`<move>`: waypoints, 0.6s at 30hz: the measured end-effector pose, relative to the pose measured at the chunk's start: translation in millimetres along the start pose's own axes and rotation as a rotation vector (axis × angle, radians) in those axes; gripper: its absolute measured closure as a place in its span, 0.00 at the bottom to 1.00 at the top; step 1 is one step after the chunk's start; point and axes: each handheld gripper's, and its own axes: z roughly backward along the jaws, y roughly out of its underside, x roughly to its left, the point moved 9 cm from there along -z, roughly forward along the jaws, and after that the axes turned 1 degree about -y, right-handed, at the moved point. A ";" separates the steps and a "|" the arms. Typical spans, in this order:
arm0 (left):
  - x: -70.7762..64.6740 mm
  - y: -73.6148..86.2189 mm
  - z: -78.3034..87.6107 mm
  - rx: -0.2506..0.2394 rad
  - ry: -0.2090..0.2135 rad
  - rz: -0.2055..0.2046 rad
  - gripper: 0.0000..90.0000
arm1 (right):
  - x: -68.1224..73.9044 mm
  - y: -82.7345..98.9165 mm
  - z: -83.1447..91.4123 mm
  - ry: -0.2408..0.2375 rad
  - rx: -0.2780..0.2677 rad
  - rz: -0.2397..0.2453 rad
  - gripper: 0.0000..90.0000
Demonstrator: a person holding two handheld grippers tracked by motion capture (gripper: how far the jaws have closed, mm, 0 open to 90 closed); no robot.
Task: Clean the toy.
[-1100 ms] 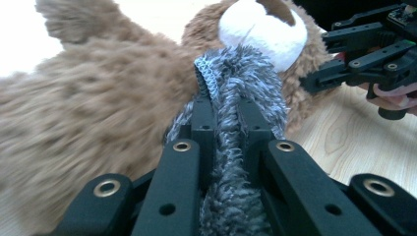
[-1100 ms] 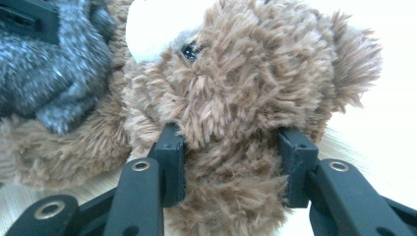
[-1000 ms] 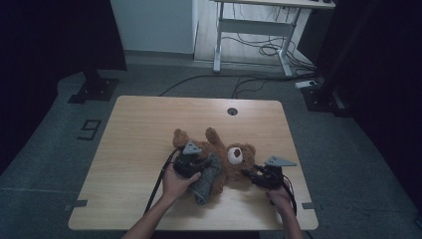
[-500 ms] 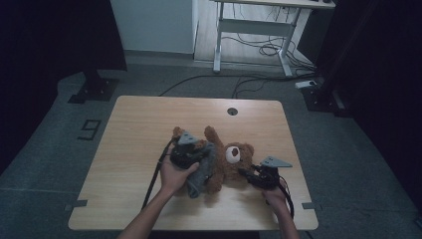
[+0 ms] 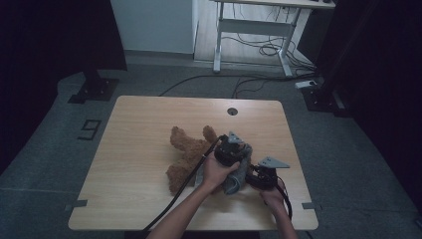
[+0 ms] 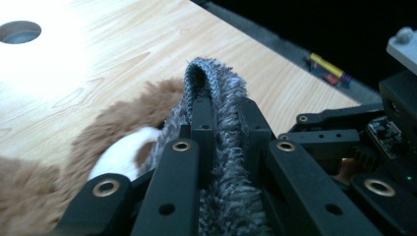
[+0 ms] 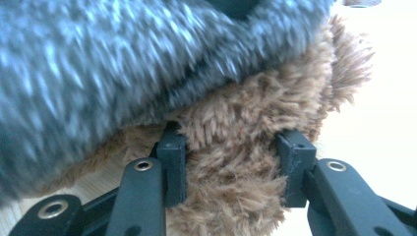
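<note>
Two grippers at centre frame, left gripper (image 6: 221,128) fingers clenched on grey cloth (image 6: 216,83), right gripper (image 7: 233,147) fingers grasping teddy (image 7: 236,132), on worktop (image 5: 149,129).

Teddy bear (image 5: 186,152): showing shaggy mid-brown plush, with a white patch (image 6: 120,152) on the face.
Knitted garment (image 6: 223,147): showing a flecked grey, dark and pale fibres mixing into a speckled, heathered pattern.
Left gripper (image 6: 223,110): showing matte black jaws, brass-coloured rivets dotting the links.
Right gripper (image 7: 236,147): showing black jaws with the same brassy rivets, a grey plate (image 5: 272,162) sitting on top.
Table (image 5: 144,119): showing pale, light-wood grain, a dark round hole (image 5: 232,111) marking its far edge.
Floor (image 5: 45,144): showing dull grey, a black figure 9 (image 5: 88,129) marking it.
</note>
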 end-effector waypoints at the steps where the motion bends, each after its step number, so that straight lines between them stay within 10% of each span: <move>1: 4.1 0.5 4.2 -0.012 -0.013 -0.001 0.89 | 0.2 -0.2 -0.1 0.000 0.000 0.004 0.63; 8: 22.3 6.5 36.7 -0.040 -0.080 -0.019 0.89 | 3.3 -0.4 -1.2 0.008 0.005 0.022 0.63; 11: 49.6 20.6 53.1 0.006 -0.184 -0.021 0.90 | 1.2 -0.1 -1.2 0.006 -0.001 -0.008 0.63; 18: 100.2 58.9 91.6 -0.046 -0.164 0.133 0.90 | 1.4 0.8 -1.2 -0.006 -0.003 -0.021 0.63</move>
